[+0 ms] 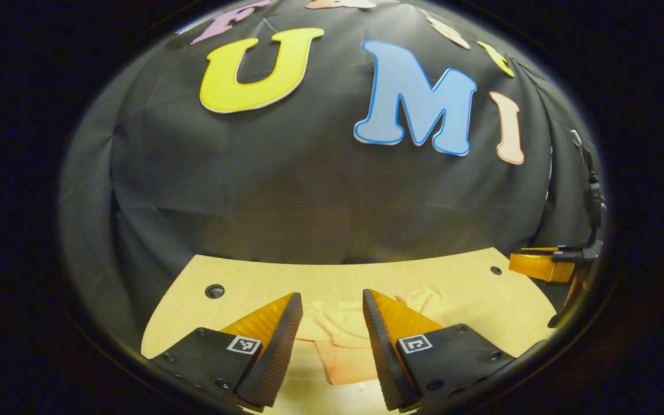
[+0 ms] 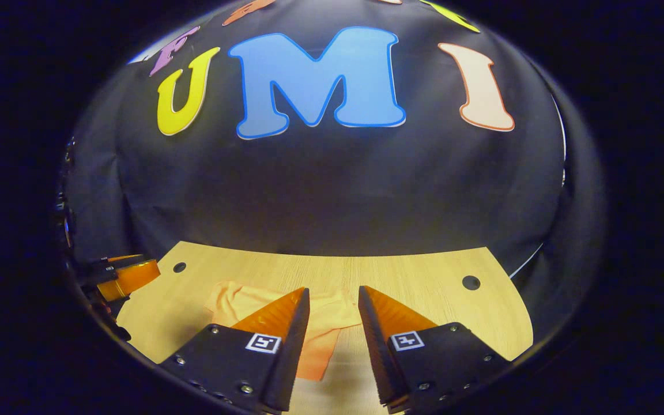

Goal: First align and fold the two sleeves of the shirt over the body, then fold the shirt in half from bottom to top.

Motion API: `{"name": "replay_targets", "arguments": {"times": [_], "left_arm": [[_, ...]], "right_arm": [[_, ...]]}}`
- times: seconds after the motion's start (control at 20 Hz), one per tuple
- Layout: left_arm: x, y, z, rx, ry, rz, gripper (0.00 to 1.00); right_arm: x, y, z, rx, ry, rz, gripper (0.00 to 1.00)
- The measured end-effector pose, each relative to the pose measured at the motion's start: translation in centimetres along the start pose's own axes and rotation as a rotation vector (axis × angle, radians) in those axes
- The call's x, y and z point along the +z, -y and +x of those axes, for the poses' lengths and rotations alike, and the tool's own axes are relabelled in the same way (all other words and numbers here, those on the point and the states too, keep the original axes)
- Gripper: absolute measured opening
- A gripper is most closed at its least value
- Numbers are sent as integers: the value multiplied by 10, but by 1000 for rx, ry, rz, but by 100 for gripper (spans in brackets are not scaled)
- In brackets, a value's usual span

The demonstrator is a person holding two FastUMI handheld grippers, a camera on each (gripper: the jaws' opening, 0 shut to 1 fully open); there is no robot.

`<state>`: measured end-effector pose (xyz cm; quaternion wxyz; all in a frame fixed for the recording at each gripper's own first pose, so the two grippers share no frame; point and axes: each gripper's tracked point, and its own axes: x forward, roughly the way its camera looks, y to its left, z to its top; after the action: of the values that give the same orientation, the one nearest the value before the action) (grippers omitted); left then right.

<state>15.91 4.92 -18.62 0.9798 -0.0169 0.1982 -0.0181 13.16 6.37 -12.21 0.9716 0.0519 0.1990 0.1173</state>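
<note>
A pale orange shirt (image 1: pixel 340 340) lies rumpled on the light wooden table (image 1: pixel 332 279), partly hidden behind the fingers. In the left gripper view my left gripper (image 1: pixel 332 300) hangs open above the shirt with nothing between its fingers. The right gripper (image 1: pixel 545 265) shows at the far right edge of that view, over the table's right side. In the right gripper view my right gripper (image 2: pixel 334 294) is open above the shirt (image 2: pixel 320 323), which spreads to the left under it. The left gripper (image 2: pixel 124 274) shows at that view's left edge.
The table (image 2: pixel 424 276) has round holes near its corners (image 1: pixel 214 290) (image 2: pixel 471 282). Black cloth walls close the booth behind and at the sides. Bare tabletop lies to the right of the shirt in the right gripper view.
</note>
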Motion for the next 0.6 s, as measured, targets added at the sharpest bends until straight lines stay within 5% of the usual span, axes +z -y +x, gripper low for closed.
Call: {"name": "replay_targets", "arguments": {"times": [0.05,0.15,0.25,0.6], "left_arm": [[6,4,-16,1,14,7,69],[17,10,-51,3,45,19,75],[21,20,-91,3,84,27,68],[7,49,-177,-22,146,15,71]], "right_arm": [[3,-1,-16,2,18,-4,54],[9,-5,-49,7,50,-8,54],[12,-8,-76,8,77,-12,54],[-7,-22,-159,2,129,-16,54]]}}
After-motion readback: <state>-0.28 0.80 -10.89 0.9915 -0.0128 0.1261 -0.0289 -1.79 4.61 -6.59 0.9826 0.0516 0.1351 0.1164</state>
